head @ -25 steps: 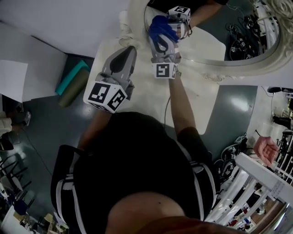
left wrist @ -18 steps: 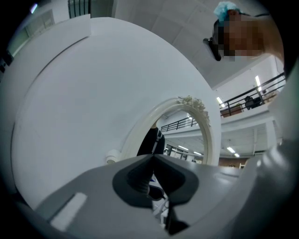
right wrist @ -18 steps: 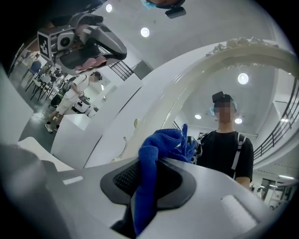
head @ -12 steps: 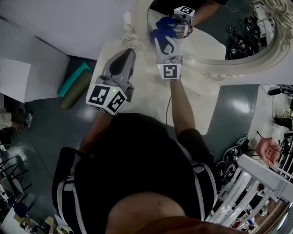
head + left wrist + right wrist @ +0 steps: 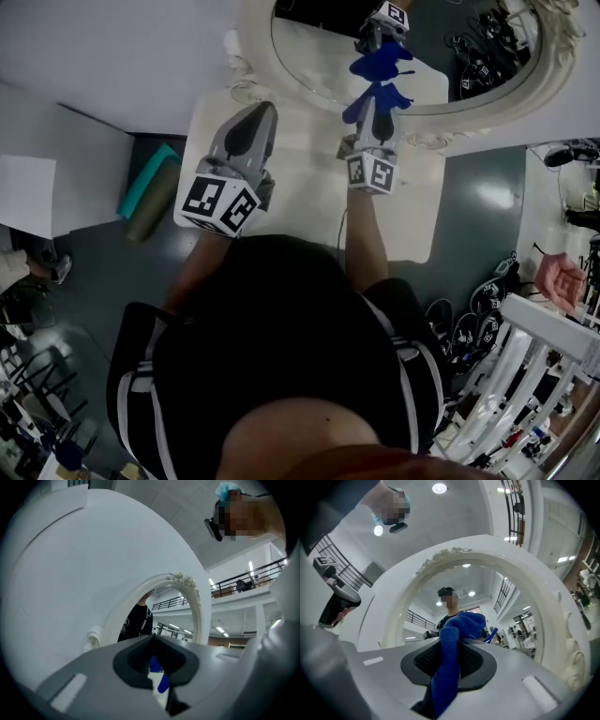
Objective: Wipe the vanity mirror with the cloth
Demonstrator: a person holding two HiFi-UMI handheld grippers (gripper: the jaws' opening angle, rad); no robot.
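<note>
An oval vanity mirror in an ornate white frame stands at the back of a white table. My right gripper is shut on a blue cloth and holds it against the lower glass, where its reflection shows just above. In the right gripper view the cloth hangs between the jaws, facing the mirror. My left gripper hovers over the table to the left, shut and empty. In the left gripper view, that gripper points at the mirror frame.
A white wall runs behind the table at left. A teal roll lies on the floor left of the table. Cables and gear crowd the floor at right, beside a white railing. A person's hand shows at the far right.
My right gripper has slid the cloth to the right along the lower part of the mirror. The left gripper has hardly moved.
</note>
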